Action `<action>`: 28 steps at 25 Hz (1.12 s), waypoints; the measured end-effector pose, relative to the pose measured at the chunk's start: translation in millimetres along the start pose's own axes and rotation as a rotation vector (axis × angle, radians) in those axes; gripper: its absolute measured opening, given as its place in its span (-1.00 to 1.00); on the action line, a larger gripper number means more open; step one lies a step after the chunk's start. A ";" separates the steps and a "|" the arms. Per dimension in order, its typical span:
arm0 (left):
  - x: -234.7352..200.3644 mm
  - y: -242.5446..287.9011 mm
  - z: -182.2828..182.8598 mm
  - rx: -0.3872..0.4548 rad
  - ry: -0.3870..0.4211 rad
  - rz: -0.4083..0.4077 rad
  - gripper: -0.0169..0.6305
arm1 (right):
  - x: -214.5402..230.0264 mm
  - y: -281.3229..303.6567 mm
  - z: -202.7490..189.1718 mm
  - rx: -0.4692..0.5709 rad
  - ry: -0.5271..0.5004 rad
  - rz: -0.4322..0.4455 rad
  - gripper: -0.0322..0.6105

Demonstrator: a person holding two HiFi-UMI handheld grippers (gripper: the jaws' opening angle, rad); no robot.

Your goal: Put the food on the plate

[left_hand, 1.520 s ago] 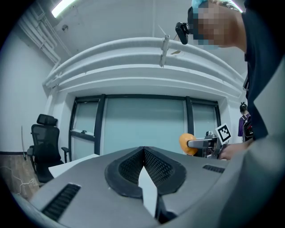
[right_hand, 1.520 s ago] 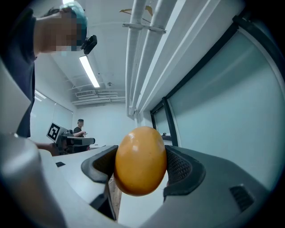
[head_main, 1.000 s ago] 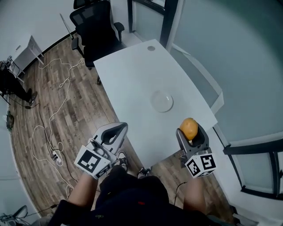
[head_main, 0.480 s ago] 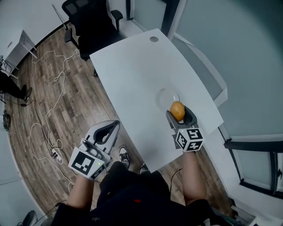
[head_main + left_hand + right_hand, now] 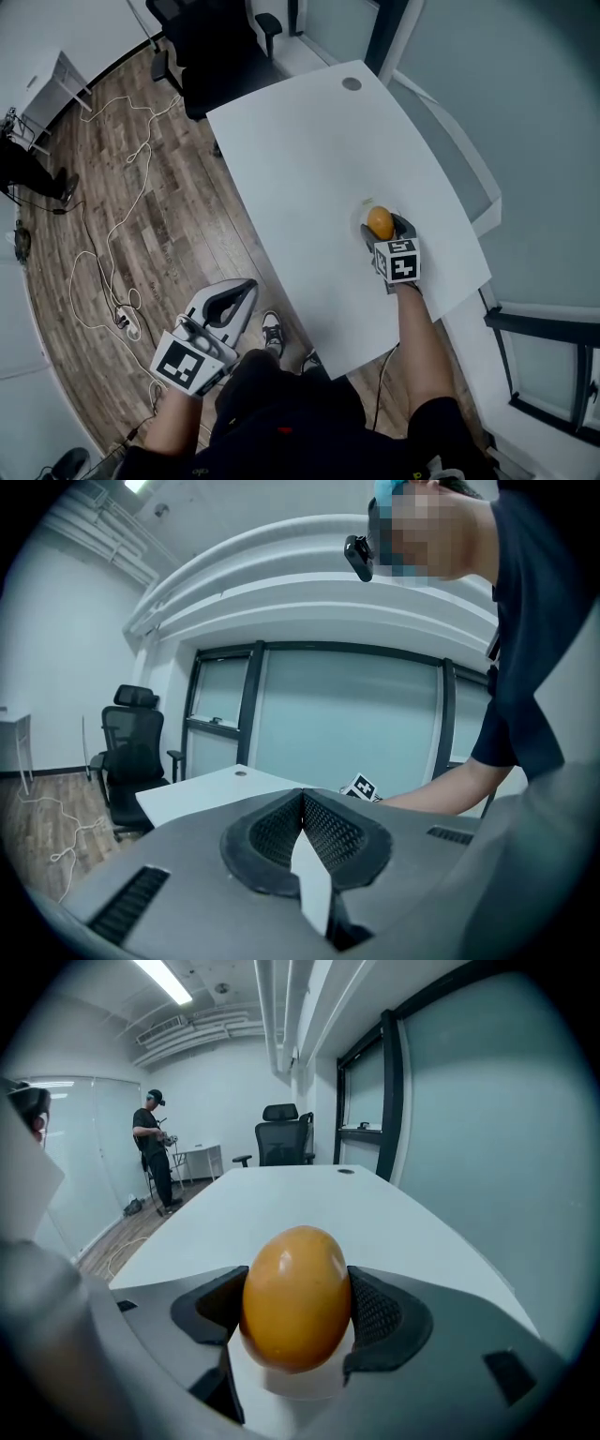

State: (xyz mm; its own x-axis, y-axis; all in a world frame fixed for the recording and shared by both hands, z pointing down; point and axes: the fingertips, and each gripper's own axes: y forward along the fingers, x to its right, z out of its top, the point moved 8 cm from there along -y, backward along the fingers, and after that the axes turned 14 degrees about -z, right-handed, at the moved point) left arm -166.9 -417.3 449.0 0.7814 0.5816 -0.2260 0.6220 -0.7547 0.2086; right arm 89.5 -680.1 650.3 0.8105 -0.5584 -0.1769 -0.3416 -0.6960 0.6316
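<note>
While the left gripper (image 5: 241, 287) has stayed parked off the table's near edge above the wood floor (image 5: 112, 216), its jaws pressed together on nothing, the right gripper (image 5: 383, 228) has travelled. A second ago it hung at the near corner of the table (image 5: 291, 159), well short of the plate. Half a second ago it reached the plate's near rim, and now it sits directly over it. Its jaws are still pinched on the orange (image 5: 379, 221), one pad on each flank of the fruit. The plate (image 5: 364, 203) is almost wholly hidden under the tool in the head view; we see only a pale sliver of rim just beyond the fruit. We judge the carry done and the release pending. No view tells us whether the orange touches the plate or hovers above it. Materials: the orange's skin is smooth and glossy with small highlights, and it looks egg-shaped through the wide lens. It should be firm enough to hold its form, but round enough to roll if dropped off-centre. The jaw pads are black, cupped and finely ribbed, set in matte grey shells. The plate reads as small, round and shallow. The tabletop is flat, matte white, with rounded corners.
</note>
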 end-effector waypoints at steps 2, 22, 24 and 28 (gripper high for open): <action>-4.1 -1.3 -2.4 -0.003 -0.011 0.008 -0.88 | 0.0 12.1 -4.4 -0.025 -0.016 -0.013 0.16; 10.1 -8.3 2.3 -0.005 0.004 -0.019 -0.88 | 1.9 -85.8 33.8 0.283 0.065 0.002 0.26; 14.5 -5.8 8.8 0.012 0.010 -0.031 -0.88 | 3.4 -130.2 43.2 0.385 0.113 -0.004 0.26; 24.8 -1.9 23.0 0.050 0.041 -0.070 -0.88 | 3.7 -212.5 51.4 0.535 0.213 -0.035 -0.30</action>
State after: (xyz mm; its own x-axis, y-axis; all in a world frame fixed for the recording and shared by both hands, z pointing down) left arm -149.8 -408.4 421.1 0.7381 0.6447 -0.1988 0.6728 -0.7254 0.1456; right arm 140.6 -557.5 476.7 0.8846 -0.4664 0.0005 -0.4613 -0.8747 0.1486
